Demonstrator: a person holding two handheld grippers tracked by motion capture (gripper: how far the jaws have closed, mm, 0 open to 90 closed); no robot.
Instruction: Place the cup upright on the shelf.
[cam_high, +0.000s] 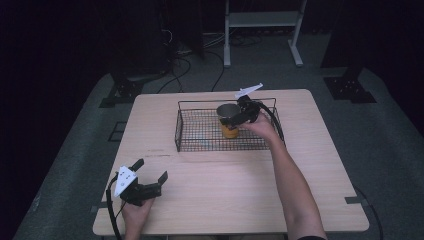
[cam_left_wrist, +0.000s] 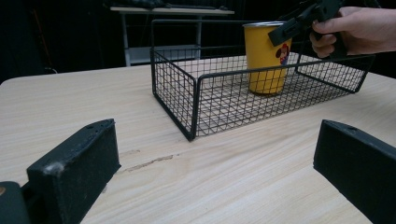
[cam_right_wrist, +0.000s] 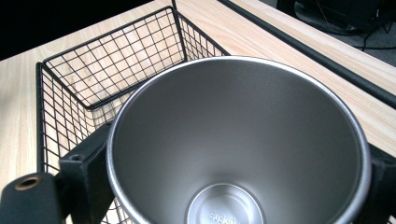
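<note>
I have the right gripper (cam_high: 239, 118) at the yellow cup (cam_left_wrist: 266, 58), its jaws pinching the cup's upper wall from either side; the cup stands upright inside the wire basket (cam_high: 186, 134), towards the basket's far right part, its base seemingly on the mesh; I judge this the placing or lifting step, so next comes a clean release or straight lift; my left gripper (cam_high: 150, 176) rests spread, well short of the basket

In your right gripper view the cup (cam_right_wrist: 238, 140) hides most of the hand-held gripper's jaws and runs off the bottom edge, its base lettering too blurred to read, while the basket's (cam_right_wrist: 65, 84) near side is cut off.
</note>
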